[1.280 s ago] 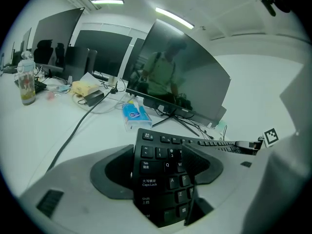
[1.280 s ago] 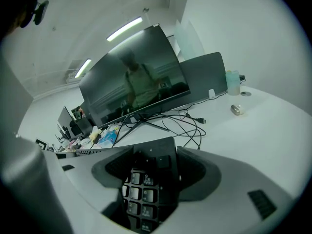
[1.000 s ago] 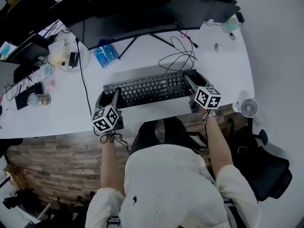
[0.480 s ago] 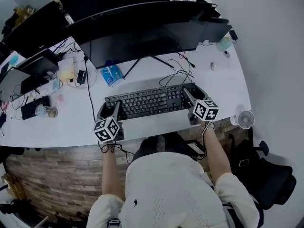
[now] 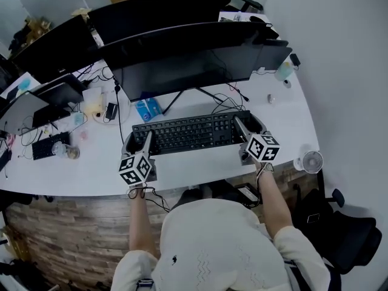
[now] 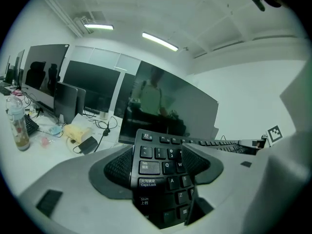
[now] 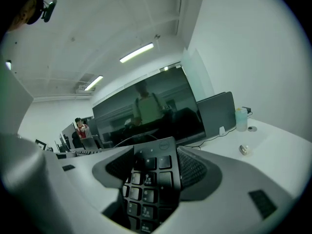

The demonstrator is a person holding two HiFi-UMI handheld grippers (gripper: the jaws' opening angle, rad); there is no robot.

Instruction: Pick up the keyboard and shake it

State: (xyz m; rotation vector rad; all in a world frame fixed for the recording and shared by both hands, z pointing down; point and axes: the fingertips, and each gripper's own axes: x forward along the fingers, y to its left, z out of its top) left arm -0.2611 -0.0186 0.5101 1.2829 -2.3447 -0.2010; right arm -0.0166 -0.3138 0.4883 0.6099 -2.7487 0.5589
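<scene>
The left claw (image 6: 158, 165) is clenched on the left end of a black keyboard (image 5: 191, 132), its two ribbed pads pressing the board's front and back edges beside the Tab, Caps Lock and Shift keys. The right claw (image 7: 153, 167) grips the opposite end the same way, jaws closed across the number pad, with the maker's round logo showing just above the pads. Each claw carries a cube with square markers, and a person in a white top (image 5: 218, 247) holds one claw in each hand, bare forearms reaching forward from the near edge of the tabletop (image 5: 200, 170).

From the head view the keyboard spans the gap between the two claws, lying lengthwise over the front part of the white tabletop and directly in front of a wide dark monitor (image 5: 194, 65). Whether it is clear of the surface cannot be told from above. Both gripper views look upward past the keys to ceiling lights and to the monitor's glossy screen.

Loose black cables (image 5: 227, 102) lie on the tabletop just behind the keyboard's right half, and a blue box (image 5: 145, 110) stands by the foot of the monitor stand on the left. Farther left are a second small keyboard (image 5: 45, 145) and a clutter of small items and wires. A pale bottle (image 5: 284, 70) stands near the far right corner. A small white fan (image 5: 312, 161) sits at the tabletop's right front edge, and a black office chair (image 5: 345, 247) stands on the floor to the person's right.
</scene>
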